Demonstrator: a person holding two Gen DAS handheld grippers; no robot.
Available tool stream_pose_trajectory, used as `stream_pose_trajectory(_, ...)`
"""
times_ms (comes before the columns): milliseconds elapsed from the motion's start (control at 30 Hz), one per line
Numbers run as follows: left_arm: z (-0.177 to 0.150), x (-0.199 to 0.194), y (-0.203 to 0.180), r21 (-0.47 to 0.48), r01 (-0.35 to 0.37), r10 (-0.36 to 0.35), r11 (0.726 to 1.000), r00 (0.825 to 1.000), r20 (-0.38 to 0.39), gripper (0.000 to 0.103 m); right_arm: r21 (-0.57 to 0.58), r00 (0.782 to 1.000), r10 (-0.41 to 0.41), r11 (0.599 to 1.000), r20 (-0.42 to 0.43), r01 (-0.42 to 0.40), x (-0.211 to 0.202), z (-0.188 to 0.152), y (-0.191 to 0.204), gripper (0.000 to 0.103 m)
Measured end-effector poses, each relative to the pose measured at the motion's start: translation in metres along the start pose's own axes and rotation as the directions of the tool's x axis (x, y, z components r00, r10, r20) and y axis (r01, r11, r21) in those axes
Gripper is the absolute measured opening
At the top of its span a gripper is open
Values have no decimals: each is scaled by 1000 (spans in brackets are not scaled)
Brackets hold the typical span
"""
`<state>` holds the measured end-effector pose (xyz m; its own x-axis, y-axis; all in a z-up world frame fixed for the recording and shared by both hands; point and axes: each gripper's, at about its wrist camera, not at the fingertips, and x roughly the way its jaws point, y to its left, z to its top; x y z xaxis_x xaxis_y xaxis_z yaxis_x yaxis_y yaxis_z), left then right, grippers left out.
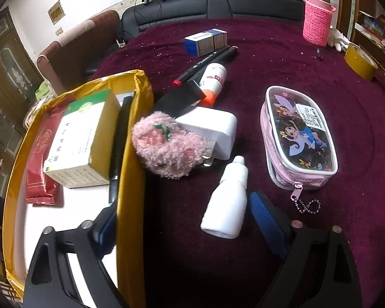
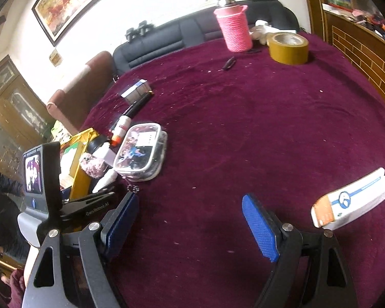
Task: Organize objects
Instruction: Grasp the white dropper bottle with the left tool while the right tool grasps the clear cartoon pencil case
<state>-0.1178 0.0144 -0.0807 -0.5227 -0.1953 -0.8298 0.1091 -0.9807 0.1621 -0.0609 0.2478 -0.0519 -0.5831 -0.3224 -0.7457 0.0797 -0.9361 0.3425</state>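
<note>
My left gripper is open over the yellow box's right wall, one finger inside the box, one outside. A white dropper bottle lies between its fingers. Beyond lie a pink fluffy toy, a white block, a glue stick, a black marker, a blue-white carton and a cartoon pencil pouch. The box holds a green-white carton and a red packet. My right gripper is open and empty above the cloth, left of a white-orange tube.
The table is covered with a maroon cloth. At its far side stand a pink knitted bottle holder and a roll of brown tape. A black sofa and a brown chair stand behind the table.
</note>
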Motion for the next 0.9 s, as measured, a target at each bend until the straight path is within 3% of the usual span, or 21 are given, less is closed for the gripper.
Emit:
stream_pose_trajectory(100, 0, -5, 11, -30, 5, -5, 1000, 1000, 13, 63, 2, 1000, 4, 1000, -7, -4, 4, 2, 5, 87)
stream_pose_trajectory(233, 2, -10, 35, -112, 133, -133, 985, 991, 10, 59, 10, 1000, 6, 1000, -11, -6, 6, 2, 6, 87)
stream_pose_trajectory(333, -1, -22, 59, -171, 281, -273, 944, 960, 69, 59, 12, 1000, 3, 1000, -7, -3, 5, 2, 3, 87)
stream_pose_trajectory(433, -4, -47, 66, -103, 343, -322, 934, 930, 177, 59, 14, 1000, 4, 1000, -3, -4, 5, 3, -1, 87)
stream_pose_trajectory(500, -3, -57, 58, -15, 333, -323, 943, 924, 205, 59, 21, 1000, 14, 1000, -5, -14, 7, 2, -3, 87)
stream_pose_trajectory(533, -1, -57, 51, 28, 316, -315, 948, 930, 191, 59, 24, 1000, 17, 1000, -8, -17, 9, 2, -4, 87)
stream_pose_trajectory(700, 12, -19, 15, 173, 162, -167, 972, 986, 15, 58, 39, 999, 40, 998, -18, -39, 13, -1, -8, 88)
stream_pose_trajectory(900, 17, -10, -2, 223, 15, -27, 975, 998, 50, 62, 53, 999, 48, 997, -16, -47, 14, -1, -14, 88)
